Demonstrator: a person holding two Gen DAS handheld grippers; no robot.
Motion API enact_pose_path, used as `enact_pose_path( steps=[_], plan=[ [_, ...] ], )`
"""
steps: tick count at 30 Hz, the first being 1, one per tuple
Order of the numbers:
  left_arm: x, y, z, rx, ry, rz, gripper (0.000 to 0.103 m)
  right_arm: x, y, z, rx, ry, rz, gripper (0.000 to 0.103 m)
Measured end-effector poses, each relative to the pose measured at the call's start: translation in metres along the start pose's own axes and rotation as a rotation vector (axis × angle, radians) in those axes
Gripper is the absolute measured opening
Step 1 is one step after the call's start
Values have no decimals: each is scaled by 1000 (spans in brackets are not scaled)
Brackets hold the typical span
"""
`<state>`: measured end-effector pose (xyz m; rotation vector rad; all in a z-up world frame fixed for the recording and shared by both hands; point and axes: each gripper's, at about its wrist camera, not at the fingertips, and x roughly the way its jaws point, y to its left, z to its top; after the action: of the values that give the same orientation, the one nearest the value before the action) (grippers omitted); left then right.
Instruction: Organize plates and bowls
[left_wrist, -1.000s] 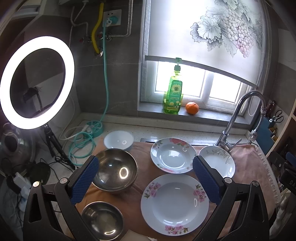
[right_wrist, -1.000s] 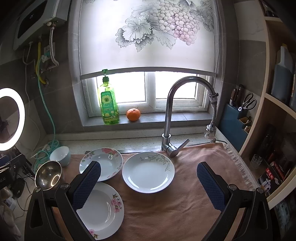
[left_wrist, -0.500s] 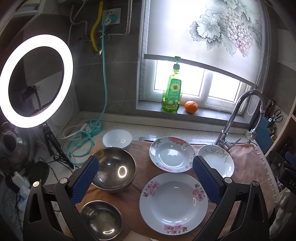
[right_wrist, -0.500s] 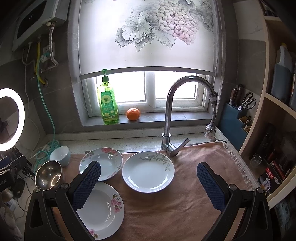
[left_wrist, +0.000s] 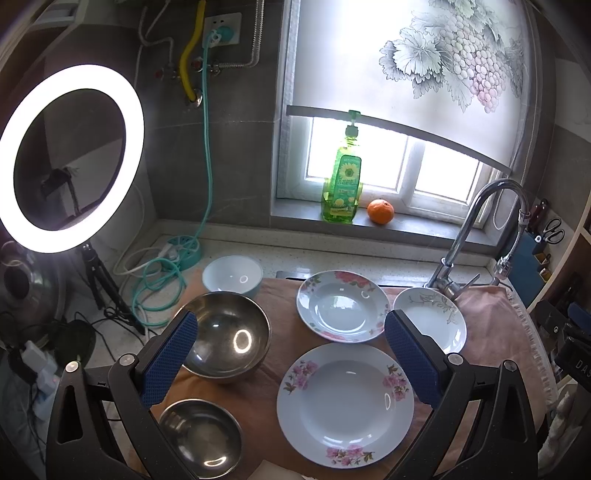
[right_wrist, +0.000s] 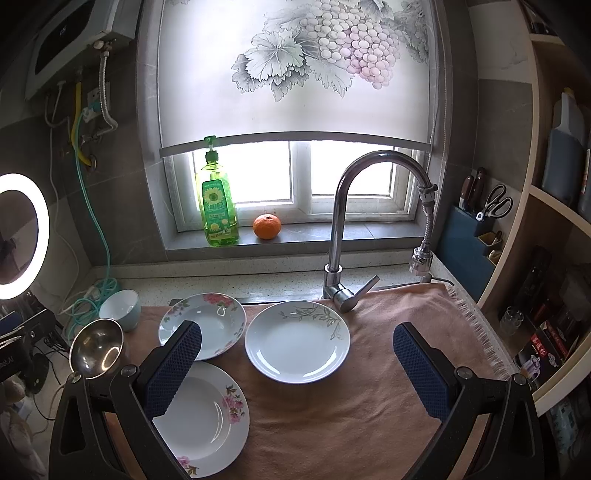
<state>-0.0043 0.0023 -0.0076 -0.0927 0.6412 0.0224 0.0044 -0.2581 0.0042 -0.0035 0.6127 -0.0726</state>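
Both grippers, left gripper (left_wrist: 290, 349) and right gripper (right_wrist: 297, 363), hover with jaws spread, holding nothing; grip the leaf plate (right_wrist: 297, 341) by its rim.

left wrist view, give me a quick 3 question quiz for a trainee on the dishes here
1. True or false: the left gripper is shut on a dish.
2. How many metal bowls stand on the cloth?
3. Which dish lies nearest the tap? A) the large pink-flowered plate B) the white plate with the leaf sprig C) the pale blue bowl

Key:
1. False; its jaws are wide apart and hold nothing.
2. Two: the large metal bowl and the small metal bowl.
3. B.
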Motion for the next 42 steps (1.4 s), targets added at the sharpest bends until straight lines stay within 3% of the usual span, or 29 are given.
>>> enact_pose_path(
  steps=[28, 42],
  plan=[
    [1, -3, 1, -1, 6, -7, 101, 2, 5, -3, -7, 8, 1, 102],
    [10, 9, -4, -29, 53, -19, 101, 9, 5, -7, -3, 30, 11, 102]
  ],
)
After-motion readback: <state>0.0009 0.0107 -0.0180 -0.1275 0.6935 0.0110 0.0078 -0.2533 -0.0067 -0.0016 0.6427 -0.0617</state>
